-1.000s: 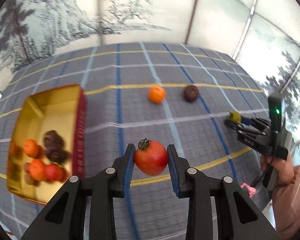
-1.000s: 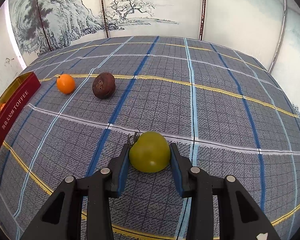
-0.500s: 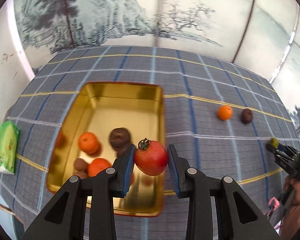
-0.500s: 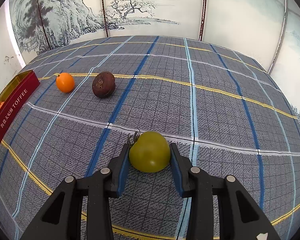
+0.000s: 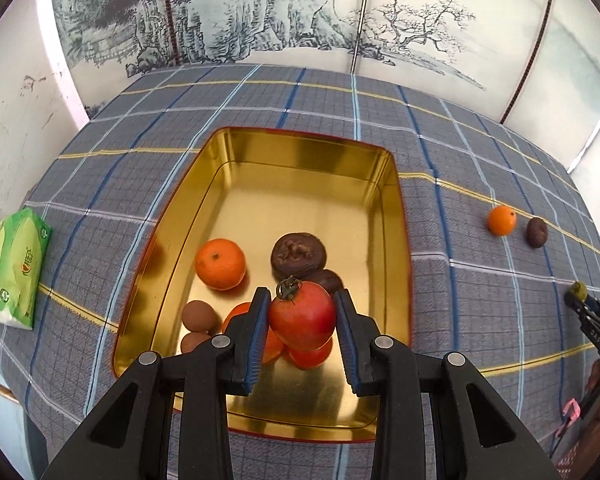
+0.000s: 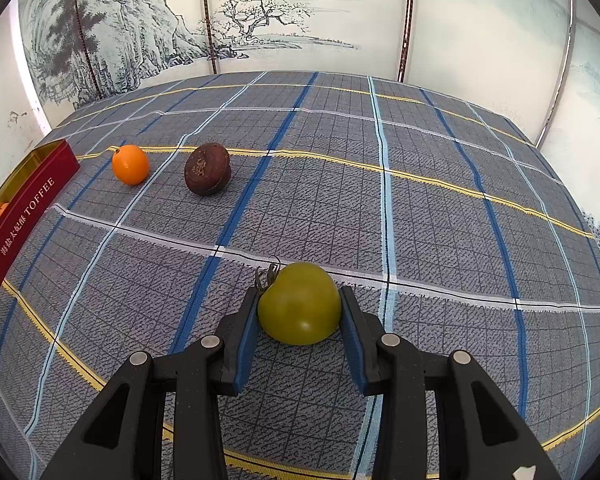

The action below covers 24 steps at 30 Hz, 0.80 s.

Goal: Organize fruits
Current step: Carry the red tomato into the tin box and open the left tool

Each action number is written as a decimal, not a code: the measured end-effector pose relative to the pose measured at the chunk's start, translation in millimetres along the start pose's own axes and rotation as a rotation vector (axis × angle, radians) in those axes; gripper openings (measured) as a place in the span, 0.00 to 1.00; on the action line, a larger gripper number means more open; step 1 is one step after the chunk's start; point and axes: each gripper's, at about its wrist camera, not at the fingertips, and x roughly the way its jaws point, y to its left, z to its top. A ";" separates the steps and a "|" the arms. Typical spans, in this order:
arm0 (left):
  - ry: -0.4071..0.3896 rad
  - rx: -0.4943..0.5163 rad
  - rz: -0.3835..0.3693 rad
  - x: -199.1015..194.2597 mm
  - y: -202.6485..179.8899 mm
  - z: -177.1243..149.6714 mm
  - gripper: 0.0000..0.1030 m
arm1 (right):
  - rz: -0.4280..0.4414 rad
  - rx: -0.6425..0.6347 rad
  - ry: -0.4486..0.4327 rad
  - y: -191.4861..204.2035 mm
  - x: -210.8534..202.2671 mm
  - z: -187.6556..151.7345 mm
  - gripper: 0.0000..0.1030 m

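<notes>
2 left out: orange (image 6: 130, 164) and brown fruit (image 6: 207, 168) lie on the cloth (image 6: 420, 208).
Tin (image 5: 300, 148): several fruits already placed.
Left gripper (image 5: 302, 322): red tomato (image 5: 302, 316) pinched over tin.
Right gripper (image 6: 300, 312): green tomato (image 6: 299, 308) pinched.

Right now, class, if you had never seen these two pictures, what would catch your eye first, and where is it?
First, the red tomato clamped in the left hand-held gripper, poised above the gold tin that already holds oranges and dark fruits. Next, the green tomato gripped by the right hand-held gripper over the checked cloth, with an orange and a brown fruit lying loose beyond.
</notes>
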 end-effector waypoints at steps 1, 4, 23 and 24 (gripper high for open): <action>0.006 -0.002 0.001 2.2 1.3 -1.1 0.32 | 0.000 0.000 0.000 0.0 -0.1 0.0 0.35; 0.018 -0.003 0.009 7.6 3.0 -2.2 0.32 | 0.000 0.000 0.000 0.1 -0.1 0.1 0.35; 0.026 0.040 0.050 14.4 -1.1 -7.1 0.33 | -0.001 -0.001 0.001 0.2 -0.3 0.7 0.35; 0.027 0.041 0.050 14.4 -1.3 -7.1 0.33 | -0.001 -0.001 0.001 0.4 -0.5 0.8 0.35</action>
